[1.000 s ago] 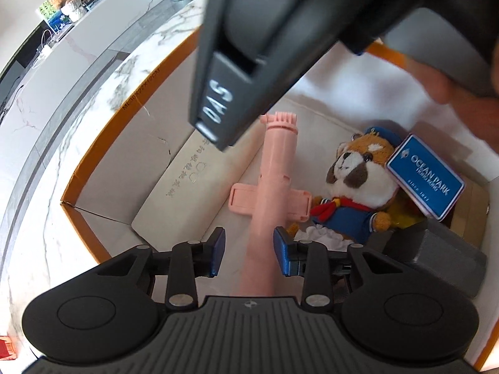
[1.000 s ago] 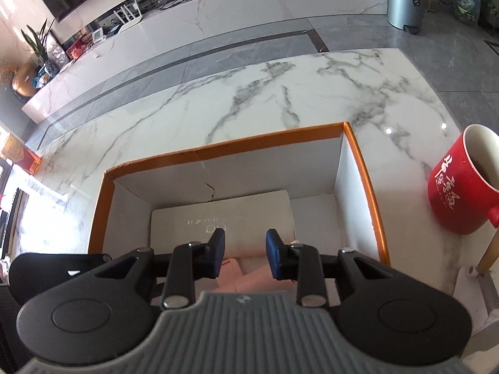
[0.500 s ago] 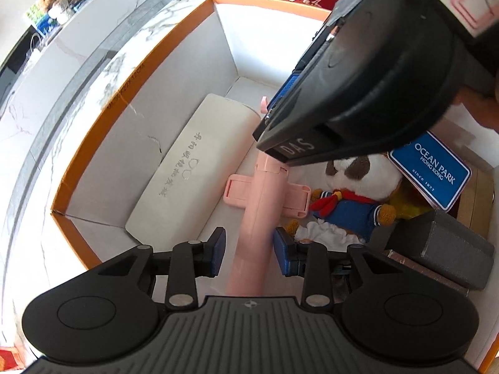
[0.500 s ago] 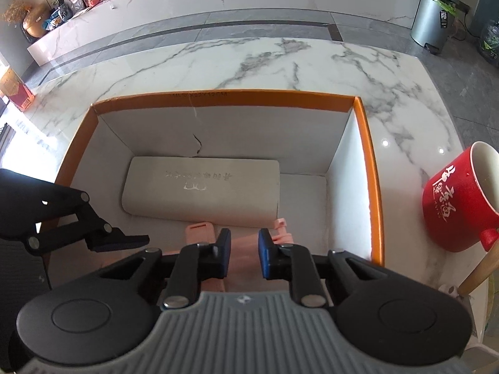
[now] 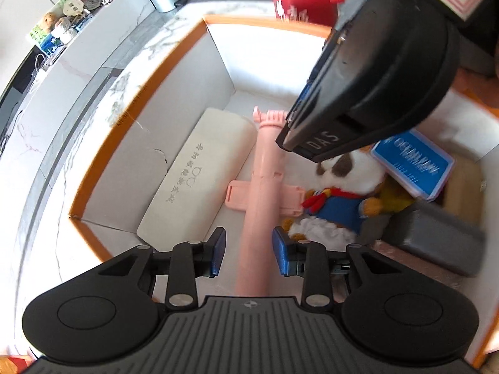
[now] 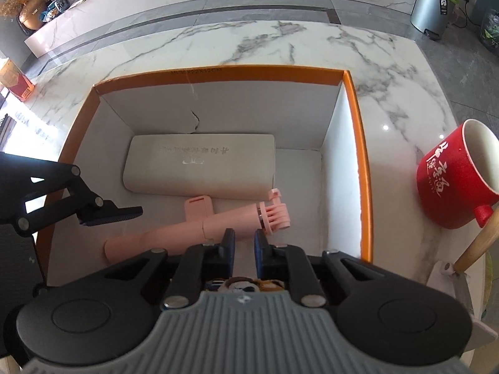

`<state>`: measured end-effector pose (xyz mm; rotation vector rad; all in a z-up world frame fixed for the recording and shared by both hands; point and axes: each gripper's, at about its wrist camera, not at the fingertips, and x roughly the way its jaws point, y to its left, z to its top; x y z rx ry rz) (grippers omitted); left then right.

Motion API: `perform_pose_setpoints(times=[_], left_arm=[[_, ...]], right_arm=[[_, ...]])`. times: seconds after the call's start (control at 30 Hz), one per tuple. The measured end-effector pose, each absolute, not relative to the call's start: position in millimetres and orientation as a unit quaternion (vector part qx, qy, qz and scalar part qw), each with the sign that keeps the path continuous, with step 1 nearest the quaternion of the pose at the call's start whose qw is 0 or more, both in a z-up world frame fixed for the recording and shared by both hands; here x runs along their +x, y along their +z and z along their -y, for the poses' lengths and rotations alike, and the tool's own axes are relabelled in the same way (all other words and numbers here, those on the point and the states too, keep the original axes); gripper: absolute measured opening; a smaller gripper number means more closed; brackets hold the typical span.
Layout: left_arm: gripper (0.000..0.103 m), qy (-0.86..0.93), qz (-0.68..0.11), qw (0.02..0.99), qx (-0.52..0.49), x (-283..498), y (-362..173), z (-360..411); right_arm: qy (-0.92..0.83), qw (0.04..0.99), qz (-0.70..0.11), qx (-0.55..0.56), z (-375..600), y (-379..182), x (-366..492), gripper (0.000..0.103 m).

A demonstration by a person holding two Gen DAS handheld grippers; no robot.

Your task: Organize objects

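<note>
A pink selfie stick [image 5: 265, 168] lies flat on the floor of an orange-rimmed white box [image 6: 355, 143], beside a long white case [image 6: 199, 162]. My left gripper [image 5: 249, 251] hangs open above the stick's handle end, its blue pads clear of the stick on both sides. My right gripper [image 6: 244, 244] hovers over the stick [image 6: 187, 230] near its ridged head. Its jaws are closing to a narrow gap with nothing between them. A plush toy [image 5: 340, 199] in a blue outfit lies right of the stick, partly hidden under the right gripper's black housing [image 5: 389, 71].
A blue tag [image 5: 411, 165] and a grey block [image 5: 436, 240] sit in the box's right part. A red mug [image 6: 452, 180] stands on the marble table outside the right wall, with a wooden handle [image 6: 477, 243] beside it. One left finger [image 6: 112, 213] reaches in from the left.
The right jaws have narrowed and that gripper has drawn back, so the whole pink stick now shows below it. The left gripper has lifted slightly, its jaws unchanged.
</note>
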<state>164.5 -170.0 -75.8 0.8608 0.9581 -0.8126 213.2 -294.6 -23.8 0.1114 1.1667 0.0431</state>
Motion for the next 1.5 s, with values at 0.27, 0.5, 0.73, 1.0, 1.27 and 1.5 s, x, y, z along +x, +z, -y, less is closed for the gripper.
perform_pose_setpoints(times=[0.27, 0.5, 0.73, 1.0, 1.27, 1.5], left_arm=[[0.055, -0.341, -0.385, 0.780, 0.357, 110.8, 4.2, 167.0], [0.067, -0.298, -0.355, 0.828, 0.315, 70.0, 55.0, 171.5], [0.083, -0.259, -0.333, 0.877, 0.231, 21.3, 99.4, 124.8], [0.093, -0.209, -0.319, 0.909, 0.169, 3.4, 98.5, 98.3], [0.093, -0.169, -0.317, 0.914, 0.191, 25.5, 73.7, 98.8], [0.093, -0.158, -0.390, 0.889, 0.180, 36.8, 51.1, 93.4]], right_arm=[[0.042, 0.853, -0.520, -0.002, 280.7, 42.8, 164.3, 0.018], [0.042, 0.882, -0.470, 0.013, 270.7, 105.3, 109.2, 0.041], [0.065, 0.898, -0.435, 0.018, 244.8, 141.7, 48.8, 0.066], [0.074, 0.906, -0.413, 0.053, 236.5, 137.9, 23.7, 0.078], [0.047, 0.904, -0.419, 0.072, 245.1, 118.1, 31.9, 0.089], [0.042, 0.869, -0.493, 0.018, 234.0, 71.7, 44.4, 0.089]])
